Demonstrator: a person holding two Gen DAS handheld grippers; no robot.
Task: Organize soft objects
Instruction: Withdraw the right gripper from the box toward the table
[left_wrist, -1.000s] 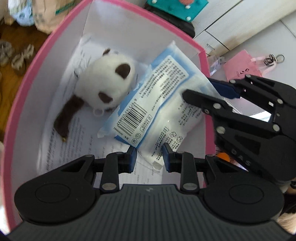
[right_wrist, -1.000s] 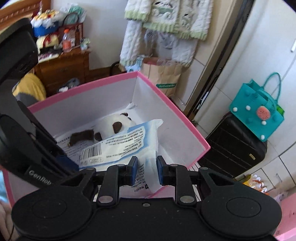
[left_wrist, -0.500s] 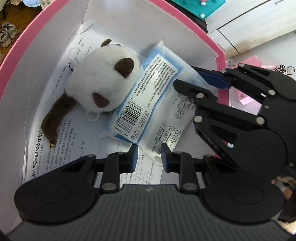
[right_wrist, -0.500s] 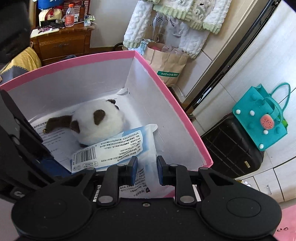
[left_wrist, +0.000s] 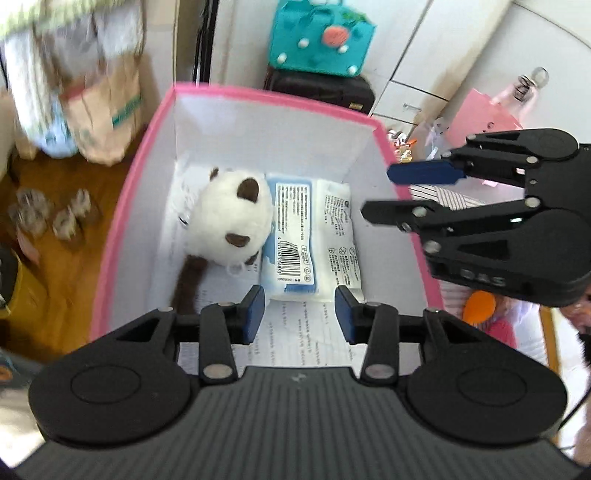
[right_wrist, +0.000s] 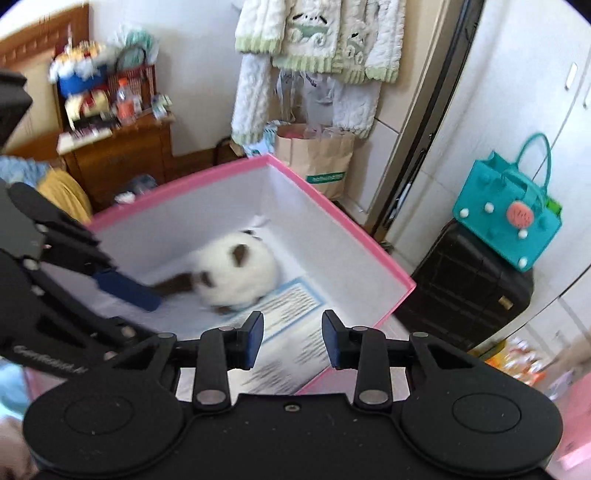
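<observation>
Left wrist view: left gripper (left_wrist: 300, 314) spread, just opened, empty, above pink box (left_wrist: 122, 206); sealed soft pack (left_wrist: 308, 236) flat inside, touching panda plush (left_wrist: 231, 221). Right wrist view: right gripper (right_wrist: 291, 339) likewise parted and empty. Release step judged complete; next: withdraw, fetch another soft item.

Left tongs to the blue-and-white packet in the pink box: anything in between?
Nothing visible. The left tongs, whose jaws have just been opening with nothing between them, hang open above the packet, which lies flat in the pink box beside the panda plush. The right tongs sit off over the box's rim.
</observation>
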